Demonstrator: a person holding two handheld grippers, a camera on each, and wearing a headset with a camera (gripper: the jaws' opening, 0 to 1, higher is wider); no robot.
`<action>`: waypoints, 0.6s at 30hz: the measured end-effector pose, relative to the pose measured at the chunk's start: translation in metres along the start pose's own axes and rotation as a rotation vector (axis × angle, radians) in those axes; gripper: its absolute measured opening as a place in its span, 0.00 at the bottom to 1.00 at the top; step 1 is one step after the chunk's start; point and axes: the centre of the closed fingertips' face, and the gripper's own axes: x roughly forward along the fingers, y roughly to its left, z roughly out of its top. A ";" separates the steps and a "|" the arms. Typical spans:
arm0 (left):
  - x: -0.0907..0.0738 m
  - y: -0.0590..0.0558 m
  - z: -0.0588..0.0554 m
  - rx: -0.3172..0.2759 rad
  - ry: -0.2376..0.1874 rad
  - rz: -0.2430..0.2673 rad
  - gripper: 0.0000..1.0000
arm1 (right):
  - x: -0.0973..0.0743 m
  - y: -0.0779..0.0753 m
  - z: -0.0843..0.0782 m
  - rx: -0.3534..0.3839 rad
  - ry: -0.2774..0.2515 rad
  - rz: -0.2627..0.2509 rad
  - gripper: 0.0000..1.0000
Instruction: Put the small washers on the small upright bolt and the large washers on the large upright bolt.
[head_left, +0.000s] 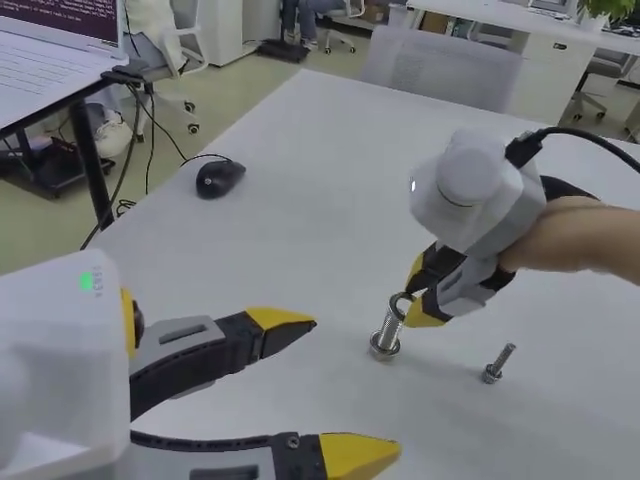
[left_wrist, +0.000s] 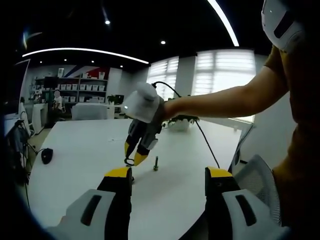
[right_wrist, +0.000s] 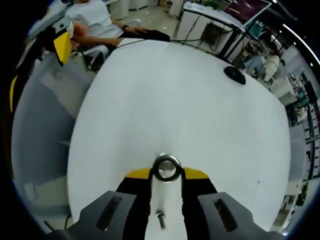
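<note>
Bright, soft shadows (fisheye edges warp).

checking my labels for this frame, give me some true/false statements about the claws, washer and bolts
1. The right claw grips a washer. True.
2. The left claw is shut on a washer. False: it is open and holds nothing.
3. The washer is held at the small bolt. False: it is at the top of the large bolt; the small bolt stands apart from it.
4. A mouse lies on the table. True.
</note>
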 end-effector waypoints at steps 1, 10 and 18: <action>0.000 0.000 0.000 0.000 0.000 0.001 0.58 | 0.002 -0.001 0.000 -0.003 0.005 0.002 0.22; -0.003 0.006 0.001 -0.007 -0.009 0.019 0.58 | 0.016 -0.002 -0.004 0.000 0.030 0.033 0.22; 0.000 0.008 0.000 -0.007 -0.007 0.016 0.58 | 0.023 -0.004 -0.008 0.000 0.040 0.045 0.22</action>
